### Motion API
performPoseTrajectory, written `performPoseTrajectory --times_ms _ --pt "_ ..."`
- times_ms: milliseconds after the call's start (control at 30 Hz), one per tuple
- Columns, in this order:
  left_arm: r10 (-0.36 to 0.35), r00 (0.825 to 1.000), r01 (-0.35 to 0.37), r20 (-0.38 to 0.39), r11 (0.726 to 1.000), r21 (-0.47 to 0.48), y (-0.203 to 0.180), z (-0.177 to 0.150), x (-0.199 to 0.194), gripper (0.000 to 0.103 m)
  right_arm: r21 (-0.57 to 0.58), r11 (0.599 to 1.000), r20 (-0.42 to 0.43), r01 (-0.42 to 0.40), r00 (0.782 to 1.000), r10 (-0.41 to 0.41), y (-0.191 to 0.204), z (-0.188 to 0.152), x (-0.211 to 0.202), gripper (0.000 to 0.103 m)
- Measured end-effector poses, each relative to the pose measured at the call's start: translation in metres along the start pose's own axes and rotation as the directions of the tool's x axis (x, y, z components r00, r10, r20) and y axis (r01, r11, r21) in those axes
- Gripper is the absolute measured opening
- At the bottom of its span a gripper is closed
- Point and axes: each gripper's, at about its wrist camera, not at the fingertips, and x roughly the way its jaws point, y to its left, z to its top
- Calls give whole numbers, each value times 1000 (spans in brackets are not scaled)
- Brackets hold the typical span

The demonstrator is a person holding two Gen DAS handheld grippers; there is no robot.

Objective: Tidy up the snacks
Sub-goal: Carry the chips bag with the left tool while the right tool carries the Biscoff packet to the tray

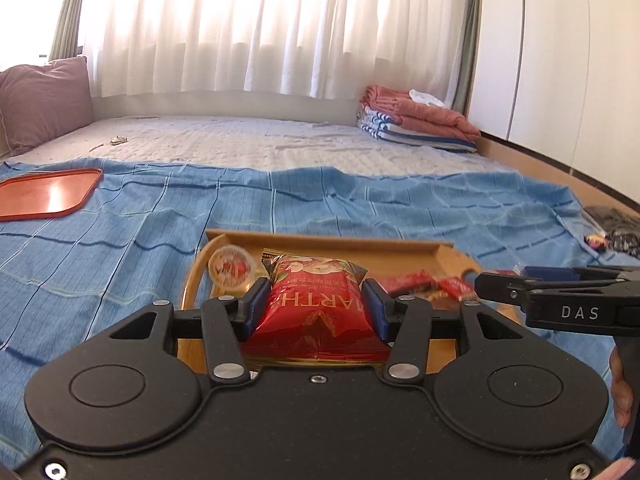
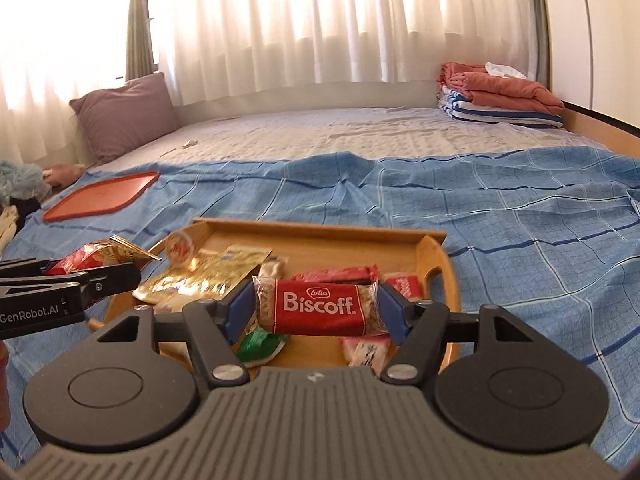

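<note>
My left gripper point(image 1: 316, 304) is shut on a red snack bag point(image 1: 316, 312) and holds it above the wooden tray point(image 1: 320, 240). In the right wrist view my right gripper point(image 2: 316, 310) is shut on a red Biscoff packet point(image 2: 318, 307), also lifted over the wooden tray point(image 2: 320, 230). Several snacks lie in that tray: a gold packet point(image 2: 200, 280), a round jelly cup point(image 2: 180, 246), a green packet point(image 2: 258, 346) and small red packets point(image 2: 404, 284). The left gripper with its red bag point(image 2: 80, 264) shows at the left edge. The right gripper's side point(image 1: 560, 300) reaches in from the right in the left wrist view.
An orange tray point(image 1: 48, 196) point(image 2: 104, 196) lies on the blue checked cloth point(image 1: 360, 208) at the far left. A purple pillow point(image 2: 124, 112) and folded bedding point(image 2: 500, 96) sit at the back of the bed. Dark fabric point(image 1: 616, 228) lies at the right edge.
</note>
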Motion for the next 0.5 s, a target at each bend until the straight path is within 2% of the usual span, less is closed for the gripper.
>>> performPoseTrajectory --times_ms 200,367,500 --pt "-23 1000 23 -17 999 -35 8 28 37 48 80 997 -7 12 1000 -11 -22 27 21 69" --pt "-24 997 15 -77 994 -110 19 42 78 48 169 986 -32 -10 999 16 -38 40 46 69" --pt "-2 994 -9 -109 995 -101 22 47 105 48 191 981 -57 12 998 -2 -44 48 67 69"
